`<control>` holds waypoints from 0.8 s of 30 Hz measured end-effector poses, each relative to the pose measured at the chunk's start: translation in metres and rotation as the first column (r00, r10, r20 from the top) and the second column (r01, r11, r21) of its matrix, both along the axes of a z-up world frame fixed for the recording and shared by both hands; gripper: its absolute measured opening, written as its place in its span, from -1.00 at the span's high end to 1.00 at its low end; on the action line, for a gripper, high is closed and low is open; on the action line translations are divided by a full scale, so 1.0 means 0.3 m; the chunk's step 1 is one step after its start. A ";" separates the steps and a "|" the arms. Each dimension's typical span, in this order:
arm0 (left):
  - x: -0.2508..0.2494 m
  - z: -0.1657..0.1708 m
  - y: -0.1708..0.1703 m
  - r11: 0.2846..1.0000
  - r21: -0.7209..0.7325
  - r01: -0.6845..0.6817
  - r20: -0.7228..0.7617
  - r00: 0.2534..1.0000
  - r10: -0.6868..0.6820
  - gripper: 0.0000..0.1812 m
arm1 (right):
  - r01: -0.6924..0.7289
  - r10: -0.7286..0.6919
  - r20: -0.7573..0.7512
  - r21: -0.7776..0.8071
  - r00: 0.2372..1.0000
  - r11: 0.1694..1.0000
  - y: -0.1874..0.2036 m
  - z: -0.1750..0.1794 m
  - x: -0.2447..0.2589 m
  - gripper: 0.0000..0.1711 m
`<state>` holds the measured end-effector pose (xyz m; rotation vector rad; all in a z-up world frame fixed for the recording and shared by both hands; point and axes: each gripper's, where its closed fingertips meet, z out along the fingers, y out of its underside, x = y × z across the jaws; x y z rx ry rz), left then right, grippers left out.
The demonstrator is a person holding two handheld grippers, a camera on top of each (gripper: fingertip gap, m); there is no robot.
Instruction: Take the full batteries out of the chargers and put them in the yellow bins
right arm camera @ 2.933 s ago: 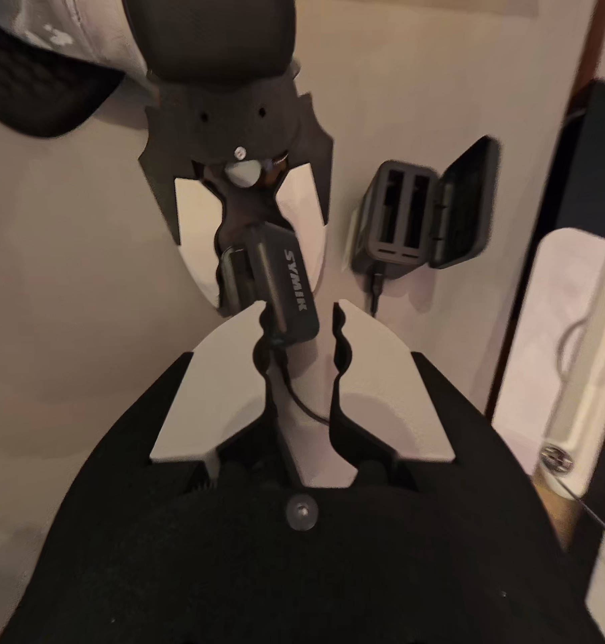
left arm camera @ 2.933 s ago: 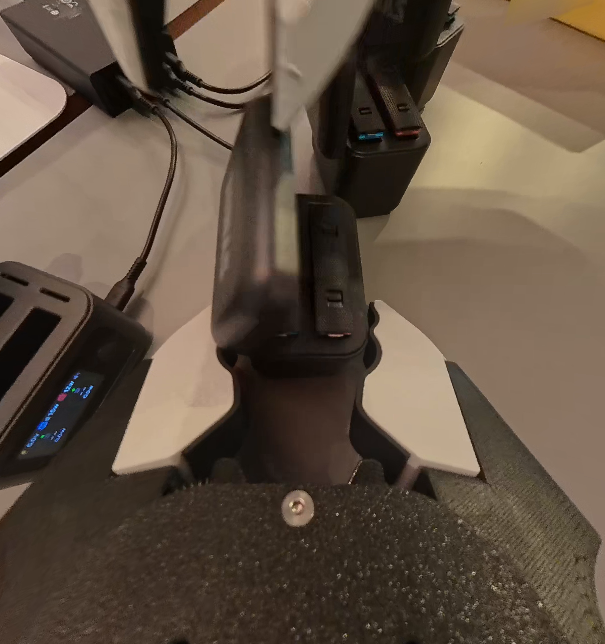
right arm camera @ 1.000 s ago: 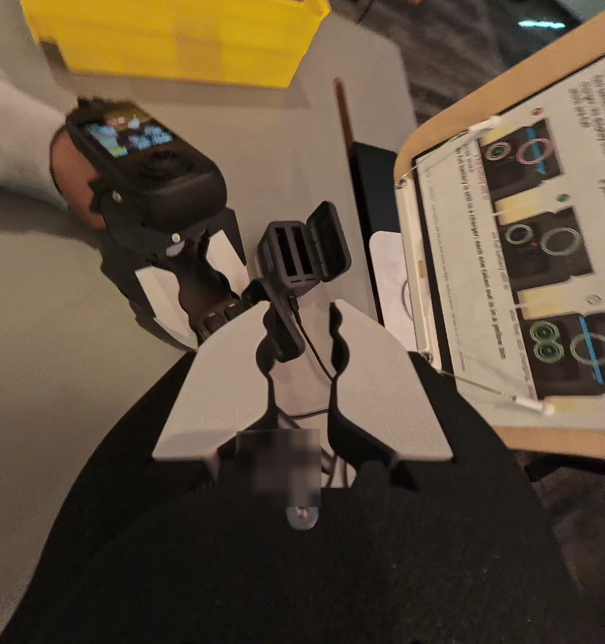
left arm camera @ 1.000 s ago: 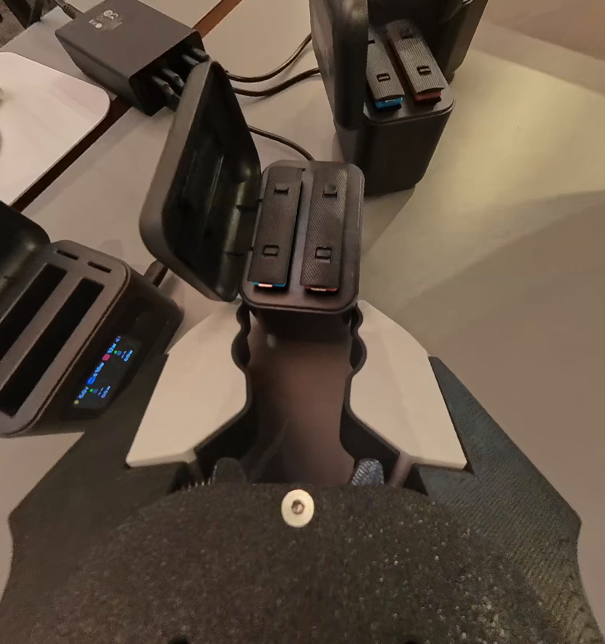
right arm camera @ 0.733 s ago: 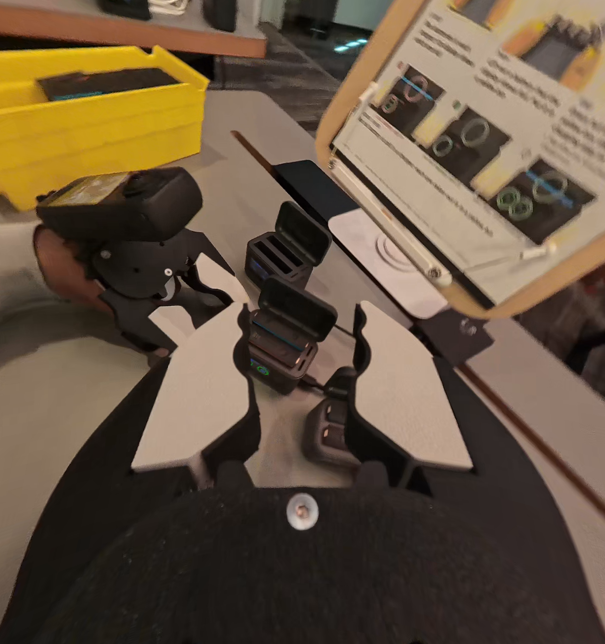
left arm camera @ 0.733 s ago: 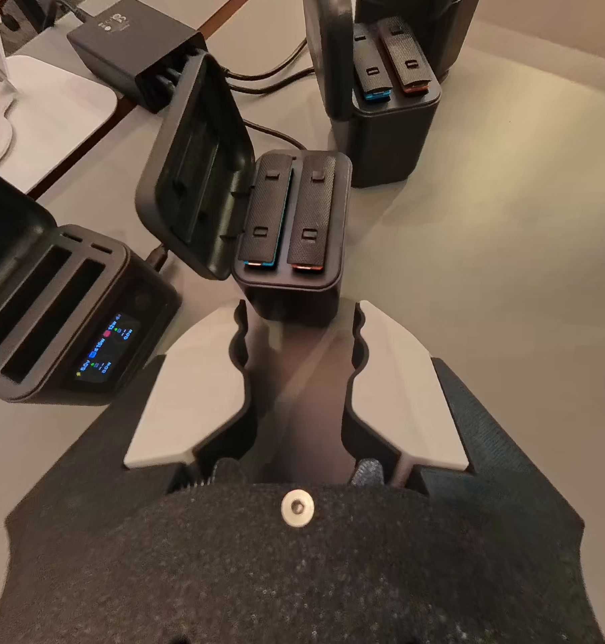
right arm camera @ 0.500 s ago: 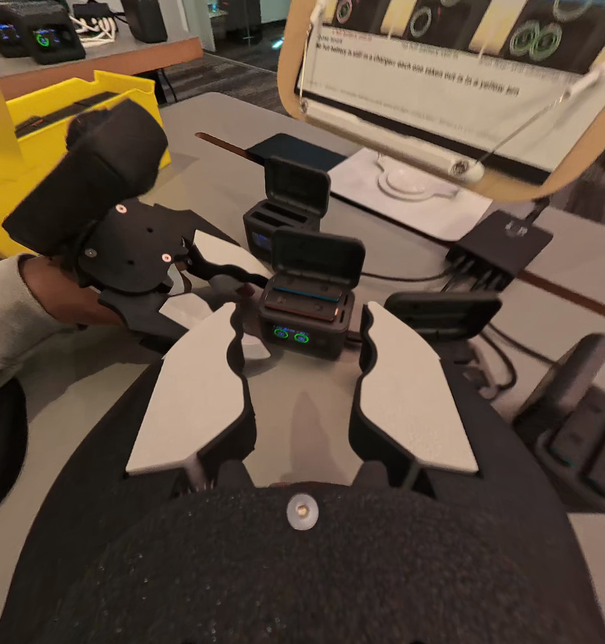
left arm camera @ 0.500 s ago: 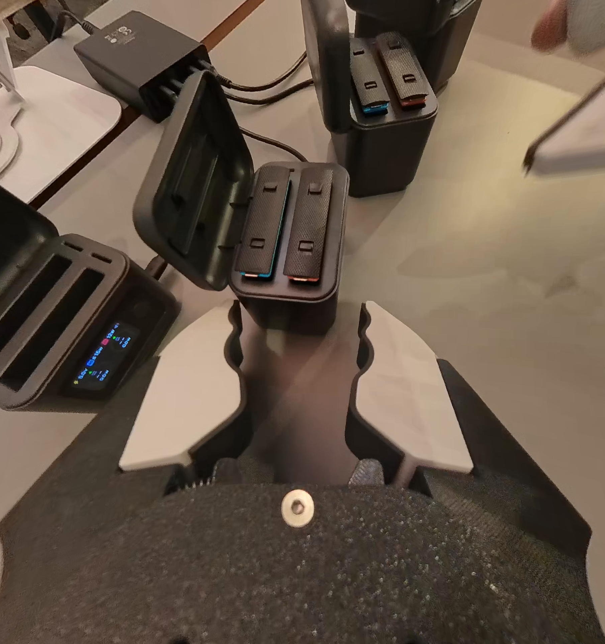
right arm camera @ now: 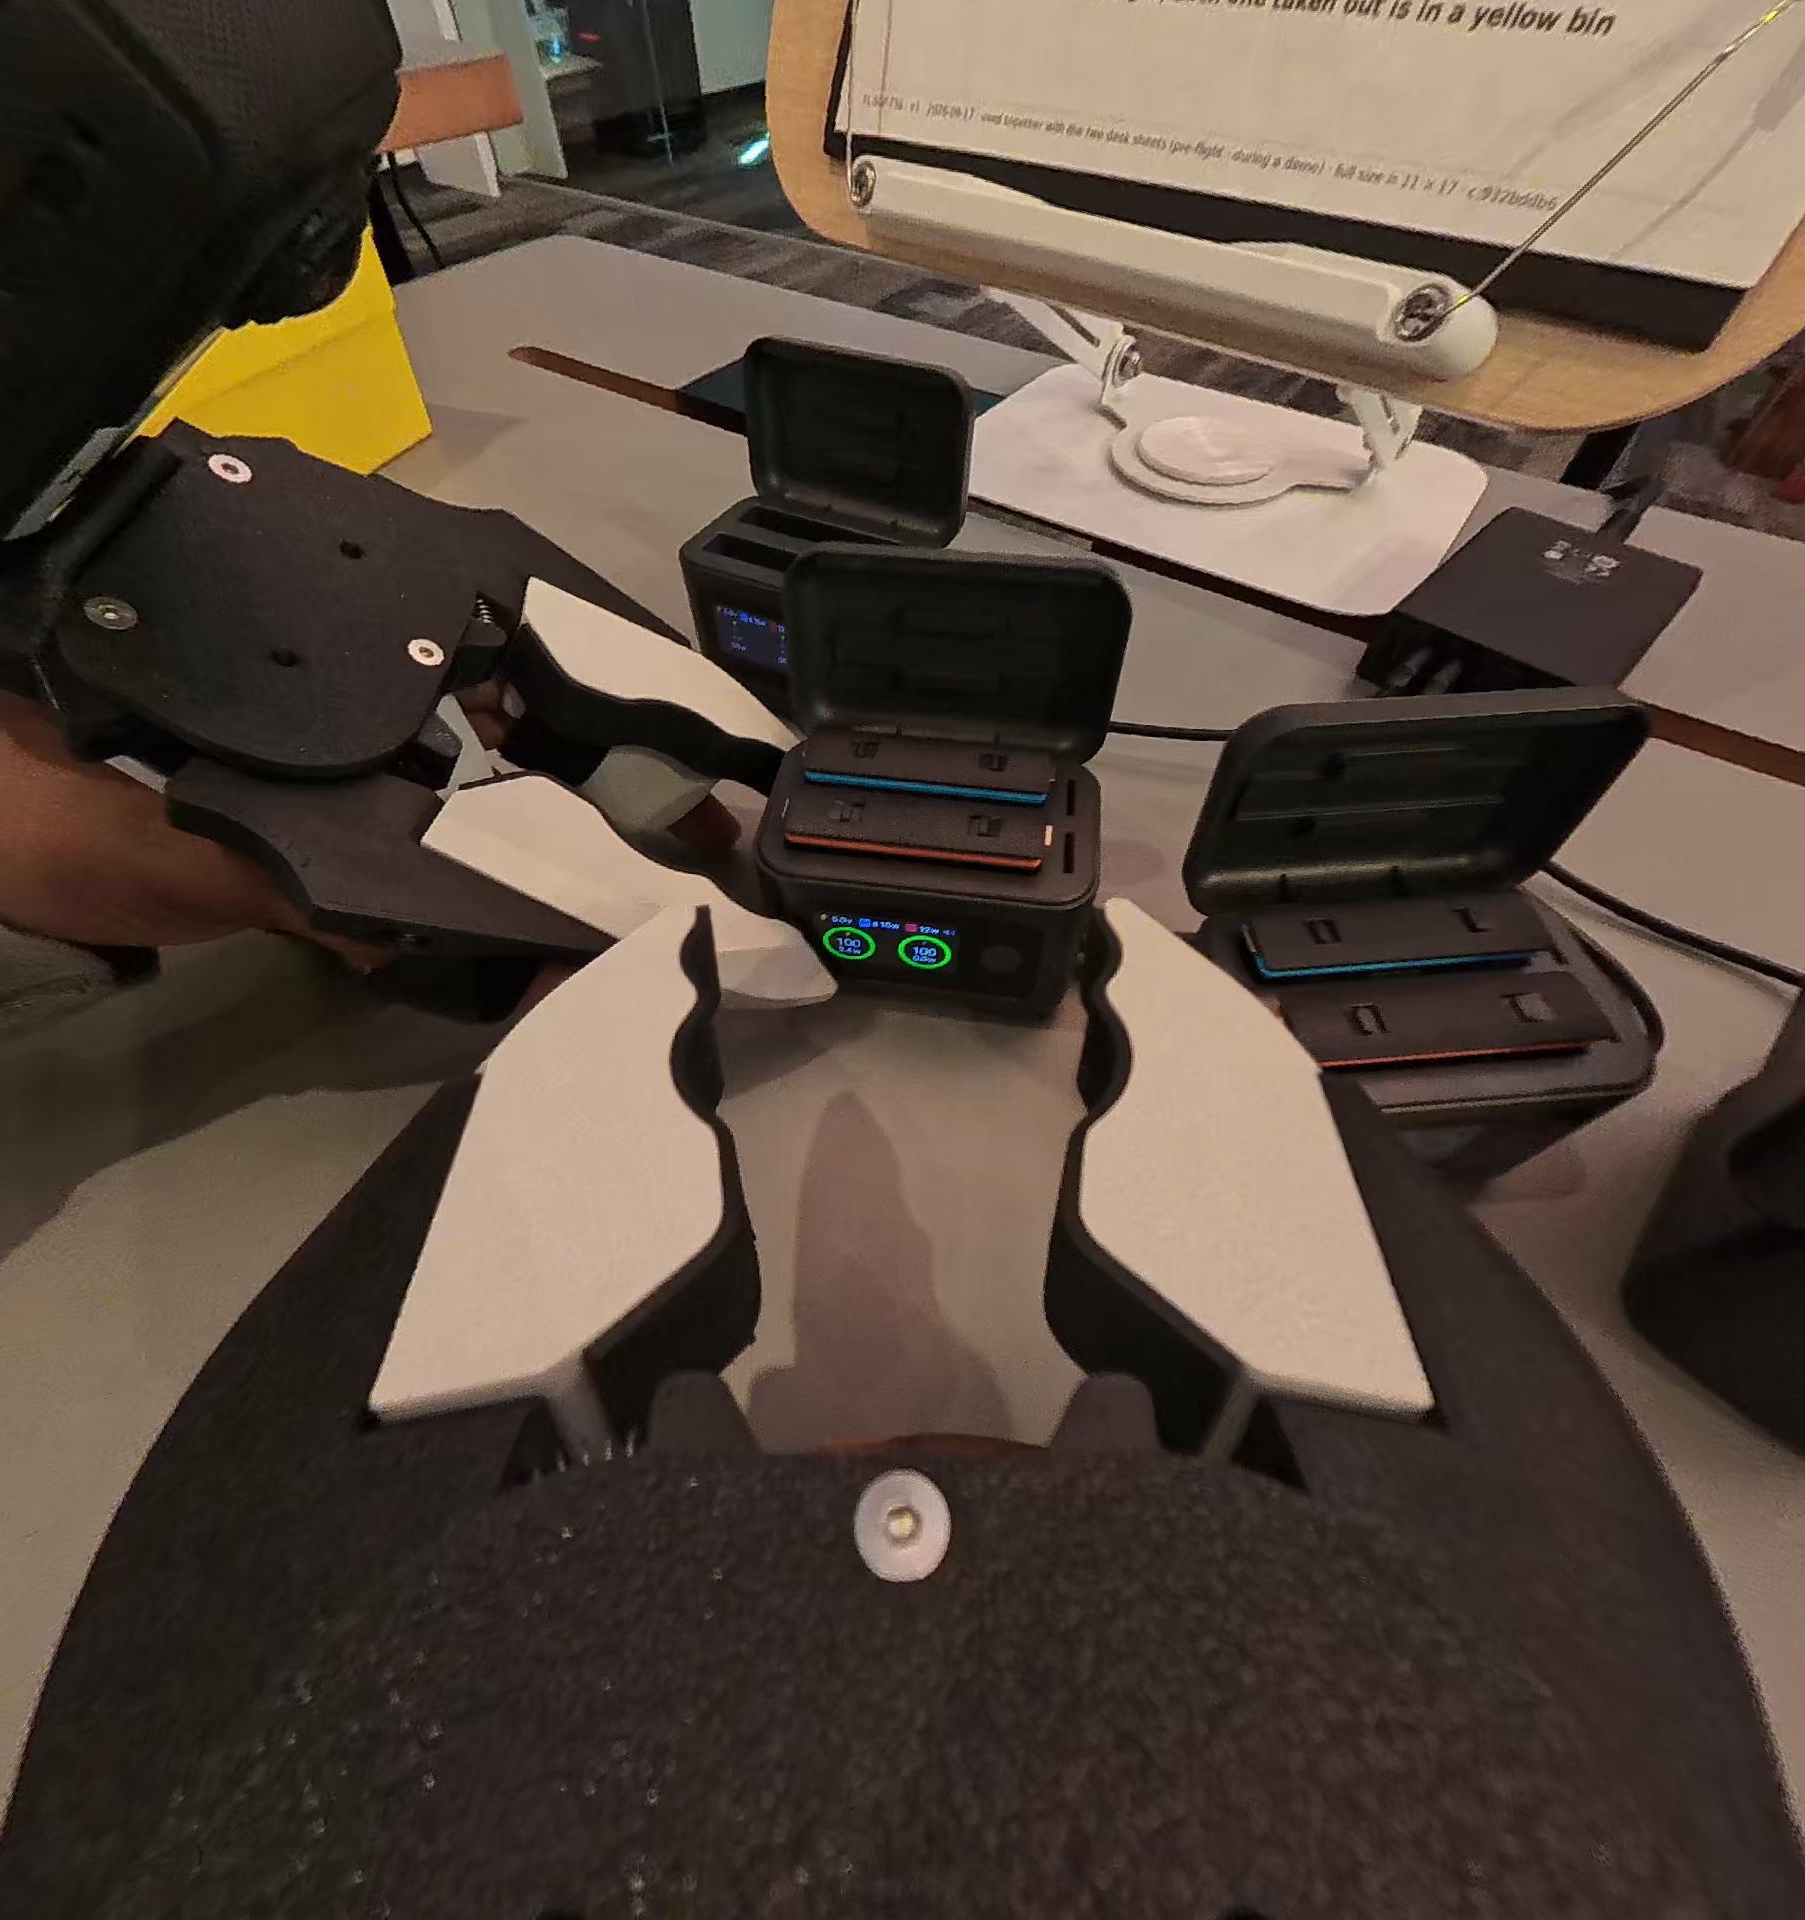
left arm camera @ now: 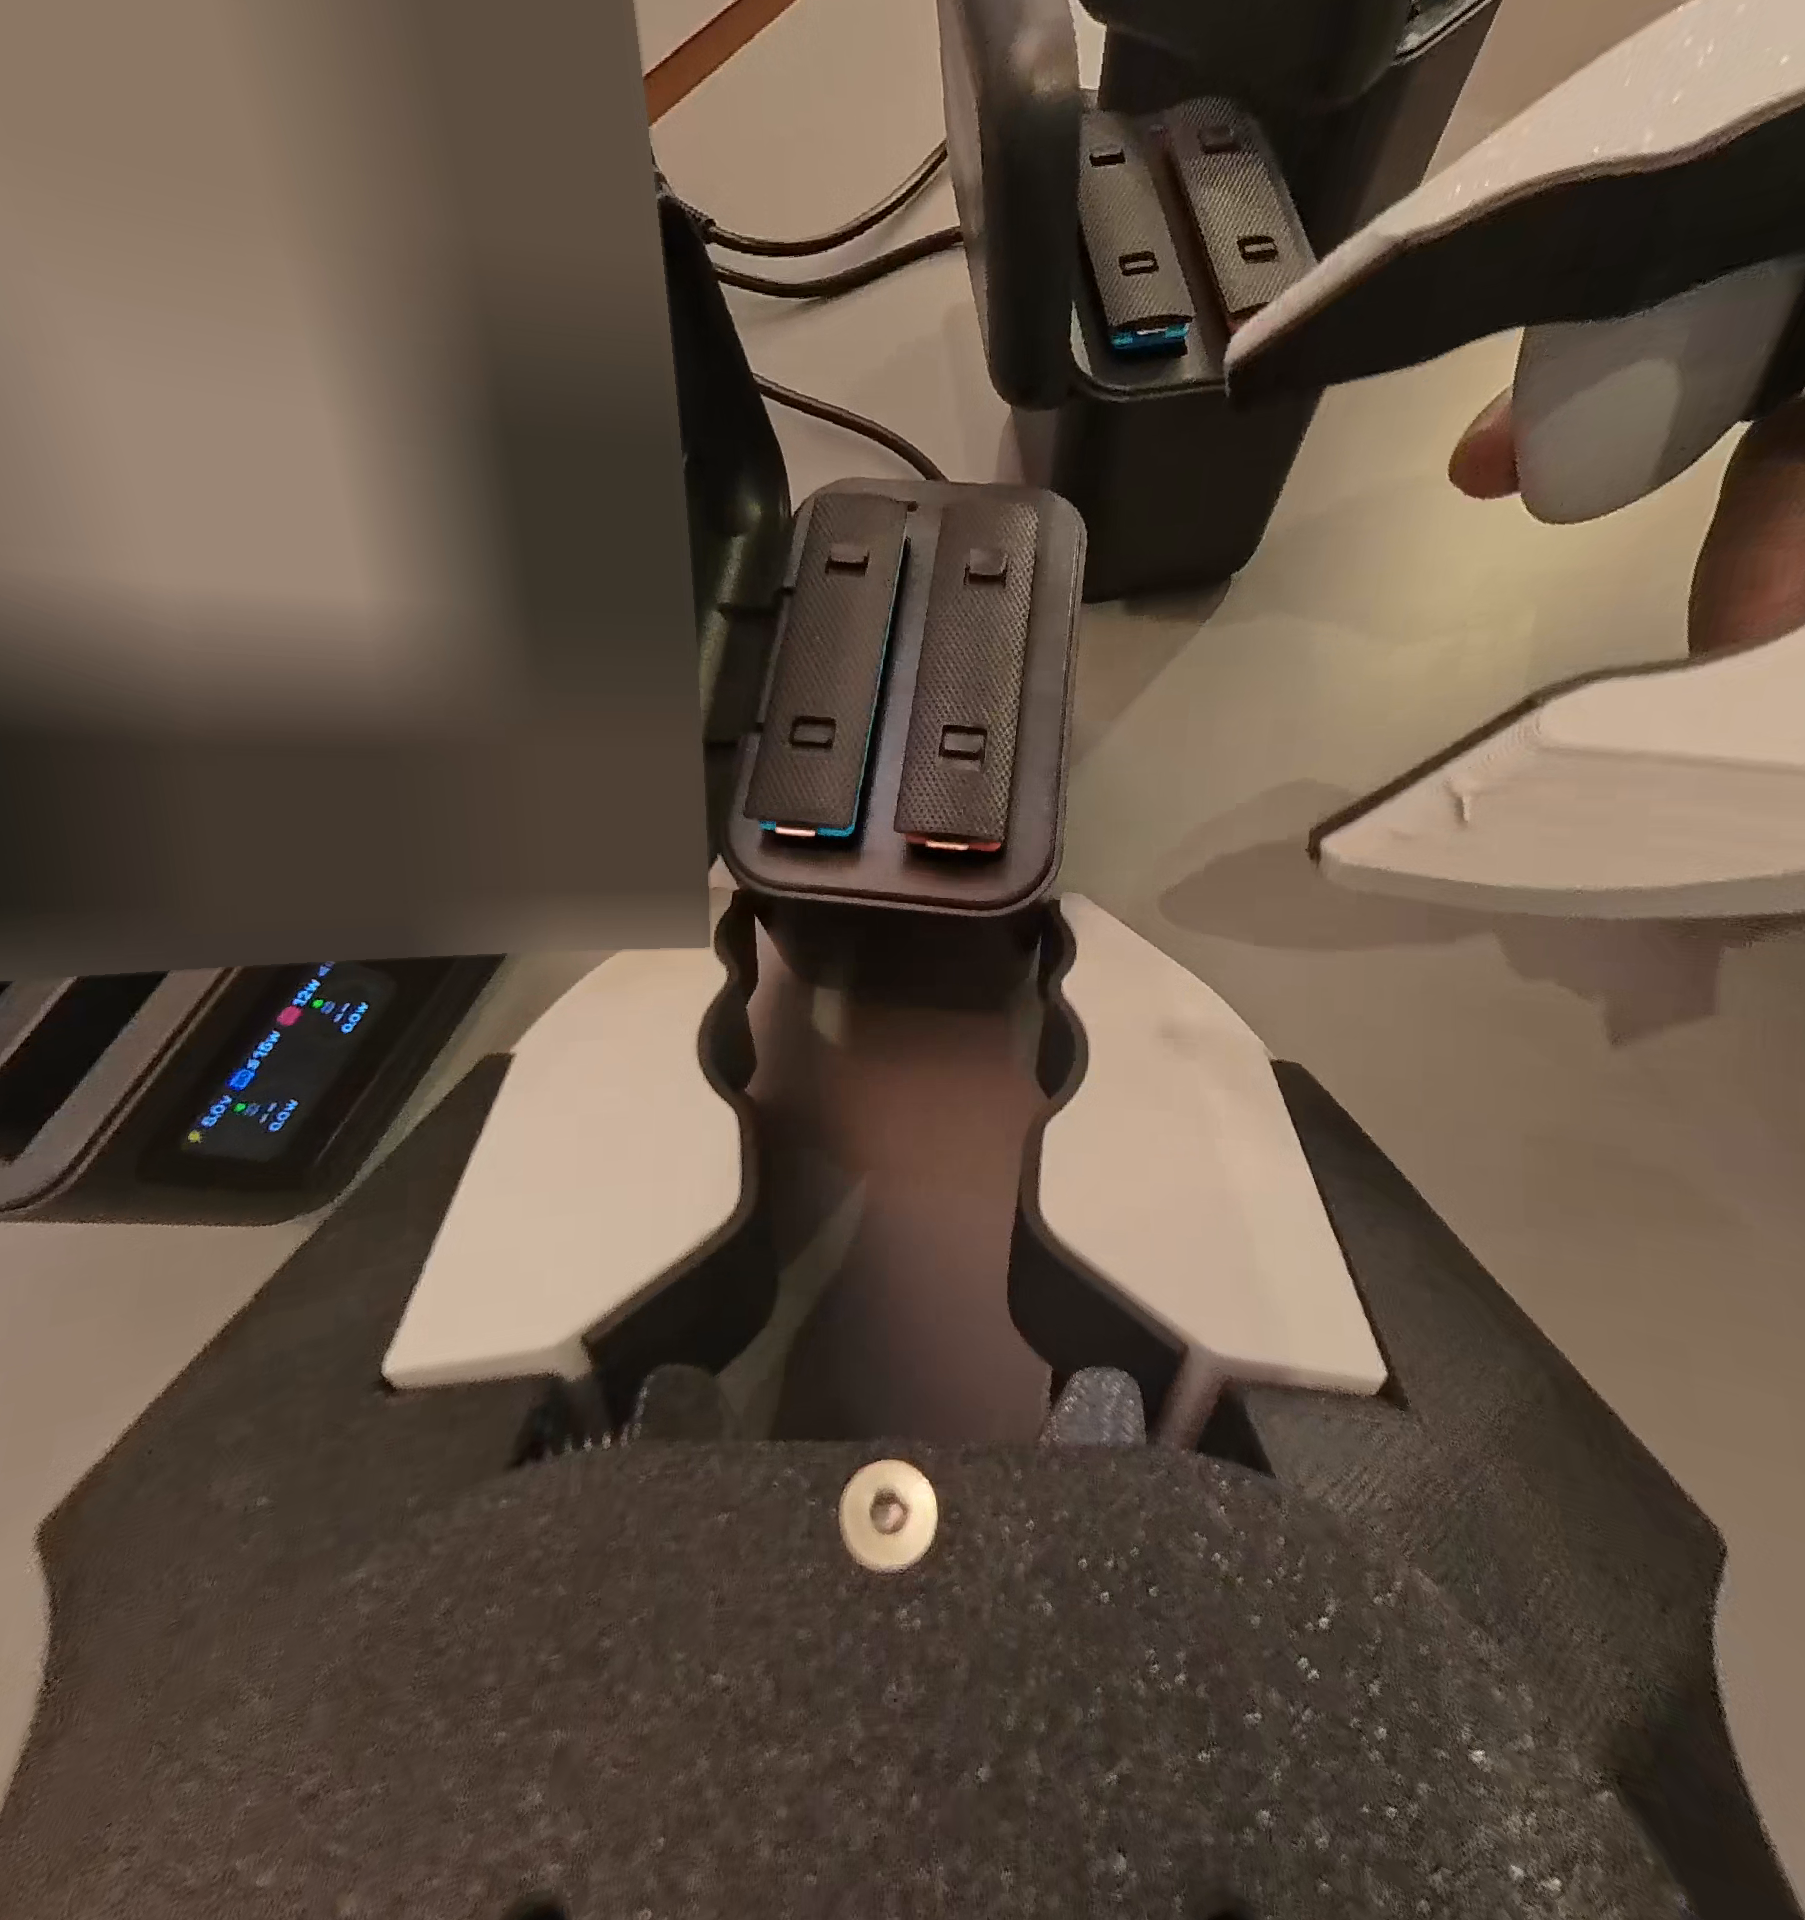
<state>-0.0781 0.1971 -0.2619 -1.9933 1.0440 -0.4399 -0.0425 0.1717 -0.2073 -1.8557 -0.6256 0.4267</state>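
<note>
Step in hand, by the look of it: bracing the middle charger (right arm camera: 929,894) before pulling a battery. Left gripper (left arm camera: 890,940) spread around the charger's near end, fingertips flanking its sides; touching or just beside, cannot tell. Nothing clamped for sure. Right gripper (right arm camera: 898,971) wide open, empty, pointed at the charger's lit front just ahead of its fingertips, low over the surface (right arm camera: 202,1195).

Next move, as a judgement: left to squeeze and steady the body, right to rise over the slots, pinch one thin battery edge, pull straight up. Risk: whole charger lifting or tipping on its cable if not held.

Containers:
- Middle charger, lid up, dead ahead of both grippers: two batteries seated, blue-edged battery (right arm camera: 924,779) farther from right gripper, orange-edged battery (right arm camera: 913,836) nearer. Two green rings on its front display.
- Second charger (right arm camera: 1417,997) to the right of right gripper's tips, lid up, two batteries in.
- Empty charger (right arm camera: 742,561) beyond the middle one, lid up, slots bare.
- Yellow bin (right arm camera: 306,384) far ahead-left of right gripper, mostly hidden behind left gripper; contents not visible.
</note>
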 end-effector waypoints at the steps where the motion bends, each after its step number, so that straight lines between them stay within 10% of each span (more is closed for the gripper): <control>1: 0.000 0.000 0.000 1.000 0.000 0.002 0.000 1.000 -0.002 0.42 | 0.002 -0.002 -0.004 0.008 1.000 1.000 0.002 0.004 0.004 0.22; 24: 0.014 -0.005 -0.001 1.000 -0.022 -0.014 -0.019 1.000 0.013 0.39 | 0.037 -0.035 0.059 -0.040 0.998 0.998 0.097 -0.048 -0.058 0.26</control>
